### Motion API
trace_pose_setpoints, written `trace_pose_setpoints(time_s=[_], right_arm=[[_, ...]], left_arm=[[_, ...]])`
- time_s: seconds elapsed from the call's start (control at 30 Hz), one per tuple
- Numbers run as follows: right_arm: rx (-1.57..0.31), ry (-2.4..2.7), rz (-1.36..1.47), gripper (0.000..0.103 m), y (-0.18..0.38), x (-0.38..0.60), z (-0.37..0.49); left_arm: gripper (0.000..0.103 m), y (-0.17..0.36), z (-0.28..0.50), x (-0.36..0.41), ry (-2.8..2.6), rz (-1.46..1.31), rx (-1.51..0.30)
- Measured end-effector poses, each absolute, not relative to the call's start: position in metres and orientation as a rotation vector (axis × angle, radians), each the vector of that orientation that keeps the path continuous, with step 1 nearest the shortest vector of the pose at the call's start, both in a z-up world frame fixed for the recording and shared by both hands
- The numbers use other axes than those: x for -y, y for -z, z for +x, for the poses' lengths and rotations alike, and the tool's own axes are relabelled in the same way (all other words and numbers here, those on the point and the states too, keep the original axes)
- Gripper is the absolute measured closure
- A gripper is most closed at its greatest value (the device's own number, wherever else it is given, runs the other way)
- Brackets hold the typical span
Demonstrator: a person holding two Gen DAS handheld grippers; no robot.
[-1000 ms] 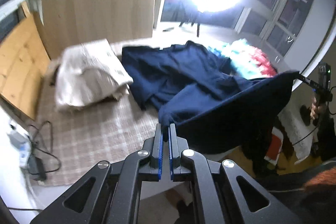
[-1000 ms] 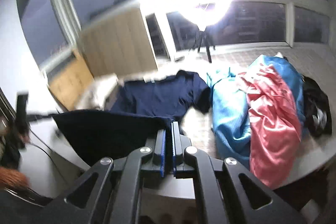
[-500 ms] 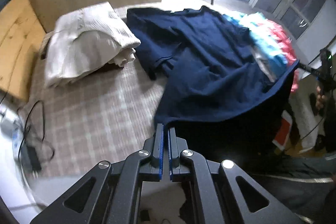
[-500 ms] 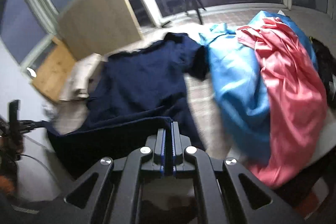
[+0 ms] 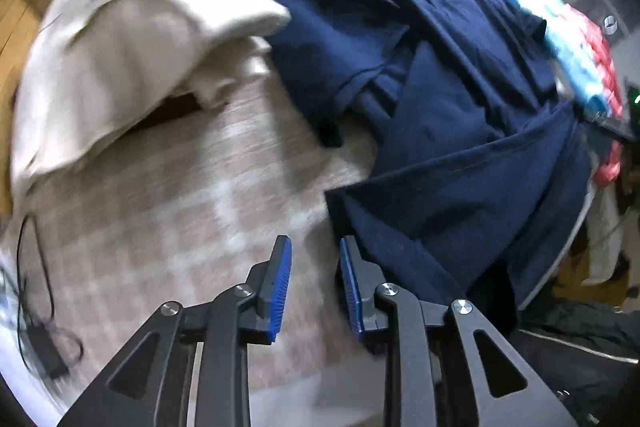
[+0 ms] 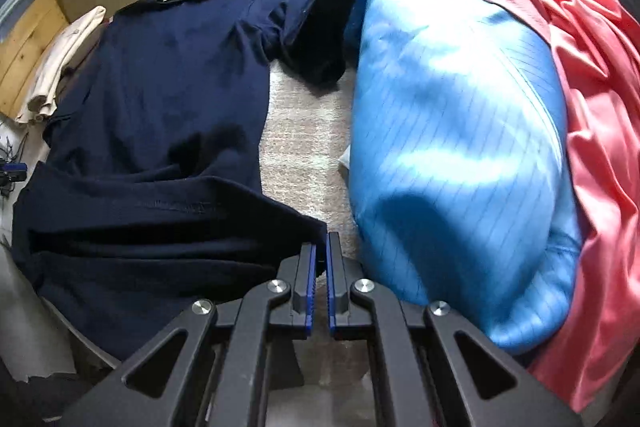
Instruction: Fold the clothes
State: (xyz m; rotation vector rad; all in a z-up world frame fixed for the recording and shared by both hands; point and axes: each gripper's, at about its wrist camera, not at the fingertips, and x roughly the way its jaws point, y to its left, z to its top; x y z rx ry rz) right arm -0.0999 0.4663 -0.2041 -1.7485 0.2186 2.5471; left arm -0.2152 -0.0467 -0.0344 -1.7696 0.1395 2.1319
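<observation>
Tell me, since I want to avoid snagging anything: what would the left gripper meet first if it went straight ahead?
Probably the checked cloth covering the surface: the open left gripper points at bare cloth, with the navy shirt's edge just beside its right finger. Blur makes depth uncertain.

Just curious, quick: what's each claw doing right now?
Left gripper: open, empty, beside the dark navy cotton shirt.
Right gripper: shut on the shirt's hem corner.

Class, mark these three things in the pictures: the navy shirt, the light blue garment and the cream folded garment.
navy shirt (image 6: 168, 99), right wrist view, middle of the body panel.
light blue garment (image 6: 460, 131), right wrist view, middle of its striped surface.
cream folded garment (image 5: 120, 55), left wrist view, top fold.
</observation>
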Motion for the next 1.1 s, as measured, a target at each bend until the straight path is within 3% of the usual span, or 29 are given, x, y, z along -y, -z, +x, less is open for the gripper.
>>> trace_pose_setpoints(time_s=[0.2,0.43,0.47,0.5,0.63,0.77,0.9,1.1], right_arm=[[-0.251,-2.564,-1.778,0.099,0.202,-0.474,-0.101],[-0.257,-2.572,-1.806,0.098,0.202,-0.472,-0.104],[-0.261,-2.574,-1.809,0.098,0.202,-0.472,-0.105],[-0.278,-2.577,-1.808,0.098,0.201,-0.474,-0.104],[-0.378,-2.59,-1.794,0.098,0.191,-0.481,-0.094],[-0.493,-2.61,-1.756,0.098,0.177,-0.49,-0.078],[-0.477,-2.623,-1.737,0.098,0.175,-0.485,-0.076],[-0.351,-2.556,-1.815,0.098,0.204,-0.469,-0.096]], left_arm=[[0.069,0.024,-0.2,0.05,-2.053,-1.783,0.112],[0.069,0.039,-0.209,0.021,-2.015,-1.825,0.068],[0.08,0.04,-0.209,0.017,-2.014,-1.825,0.056],[0.098,0.041,-0.209,0.014,-2.013,-1.824,0.045],[0.098,0.042,-0.206,0.002,-2.015,-1.821,0.002],[0.098,0.009,-0.177,0.033,-2.123,-1.798,-0.004],[0.098,-0.009,-0.16,0.069,-2.19,-1.785,0.038],[0.098,-0.002,-0.162,0.064,-2.194,-1.741,-0.012]])
